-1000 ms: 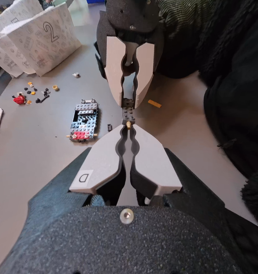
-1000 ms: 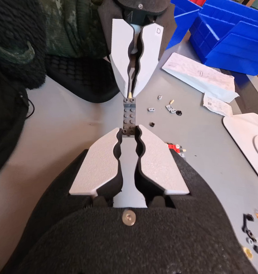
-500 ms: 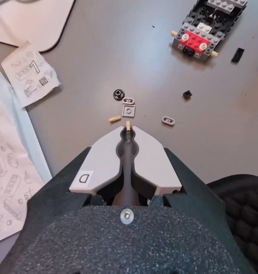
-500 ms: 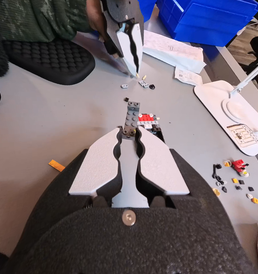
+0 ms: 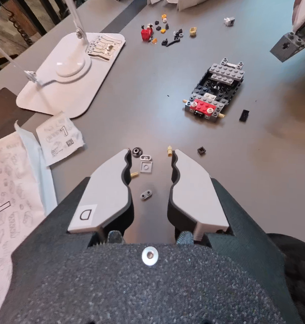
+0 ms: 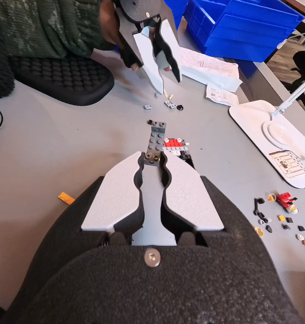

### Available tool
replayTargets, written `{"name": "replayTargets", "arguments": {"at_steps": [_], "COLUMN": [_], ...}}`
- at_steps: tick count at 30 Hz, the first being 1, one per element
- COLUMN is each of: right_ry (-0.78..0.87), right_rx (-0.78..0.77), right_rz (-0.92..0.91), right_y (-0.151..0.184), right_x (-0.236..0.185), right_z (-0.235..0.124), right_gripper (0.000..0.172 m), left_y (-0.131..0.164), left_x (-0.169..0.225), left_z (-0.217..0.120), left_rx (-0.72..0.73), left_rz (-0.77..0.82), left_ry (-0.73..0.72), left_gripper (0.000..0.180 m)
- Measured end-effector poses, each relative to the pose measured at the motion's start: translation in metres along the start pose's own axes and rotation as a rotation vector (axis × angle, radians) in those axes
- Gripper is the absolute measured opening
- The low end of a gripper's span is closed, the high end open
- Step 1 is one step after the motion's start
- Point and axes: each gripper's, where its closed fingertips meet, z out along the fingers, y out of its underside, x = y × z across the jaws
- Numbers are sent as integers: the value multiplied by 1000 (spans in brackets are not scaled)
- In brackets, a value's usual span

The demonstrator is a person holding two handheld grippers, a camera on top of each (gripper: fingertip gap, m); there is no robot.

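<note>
My left gripper (image 5: 151, 152) is open, low over the grey table. A tan pin (image 5: 169, 151) sits at the inner edge of its right fingertip (image 5: 179, 157); the other pad is far from it. Between the jaws lie a grey square plate (image 5: 146, 167), a grey oval plate (image 5: 145, 157), a second tan pin (image 5: 134, 175) and a small grey plate (image 5: 146, 194). A black round piece (image 5: 137, 151) lies by the left fingertip. My right gripper (image 6: 152, 155) is shut on the dark end of a grey brick assembly (image 6: 156, 140), held above the table. The left gripper (image 6: 169, 85) also shows in the right wrist view.
A part-built brick car (image 5: 216, 91) lies ahead. A white lamp base (image 5: 60, 78), paper bags (image 5: 8, 192) and blue bins (image 6: 244, 26) stand at the edges. Small loose pieces with a red one (image 5: 146, 33) lie far off. An orange plate (image 6: 66, 198) and a black pad (image 6: 60, 78) lie nearby. The grippers' ends are close to 20 cm from one another. The black round piece (image 5: 137, 151) is closer to my left gripper, around 5 cm from its tips; the right tips are 20 cm off. It turns up in the right wrist view (image 6: 180, 106) as well.
My left gripper carried the tan pin from the held grey assembly to the loose parts, then opened; the pin left the grasp. My right gripper kept its hold and drew back.
</note>
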Motion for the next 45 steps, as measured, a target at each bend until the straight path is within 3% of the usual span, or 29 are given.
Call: {"name": "replayTargets", "arguments": {"at_steps": [2, 4, 5, 7, 12, 15, 18, 21, 23, 25, 28, 31, 35, 37, 40, 45], "right_ry": [2, 10, 12, 14, 15, -4, -56, -107, -128, -117, -52, -74, -302, -391, -499, -555], "right_rx": [-1, -6, -11, -21, -26, -6, 14, 47, 51, 46, 23, -27, -252, -350, -436, -474], "right_rz": [-8, -21, -26, -32, -37, -44, -62, -79, -85, -93, -67, -32, 10, 1, -16, -57], "right_y": [0, 0, 1, 2, 3, -3, -10, -19, -21, -20, -20, -13, 26, 43, 58, 67], "right_x": [0, -1, -1, -1, -3, -9, -25, -40, -46, -45, -27, -15, -44, -63, -88, -104], "right_z": [1, 1, 2, 3, 5, 8, 16, 21, 23, 24, 13, -10, -23, -22, -16, -6], "right_gripper": [17, 17, 17, 17, 17, 17, 18, 18, 18, 17, 23, 24, 24, 24, 25, 24], "left_y": [-6, -13, -4, 13, -2, -31, -52, -55, -58, -58, -69, -78, -20, 14, 35, 60], "left_x": [10, 12, 7, 5, 11, 49, 94, 130, 141, 140, 105, 19, -68, -90, -102, -108], "left_z": [2, 2, 5, 8, 4, -6, -13, -9, -10, -13, -28, -75, -155, -188, -209, -208], "left_rx": [30, 69, 5, -93, -3, 143, 247, 244, 258, 236, 236, 226, -67, -223, -244, -241], "left_rz": [-24, -185, -239, -198, -192, -84, 142, 255, 287, 304, 272, 150, -73, -148, -257, -419], "left_ry": [50, 91, 75, 49, 98, 279, 376, 447, 465, 457, 306, -115, -558, -704, -757, -667], "left_gripper": [45, 41, 40, 42, 42, 39, 40, 38, 22, 18, 18, 17, 18, 17, 18, 18]}}
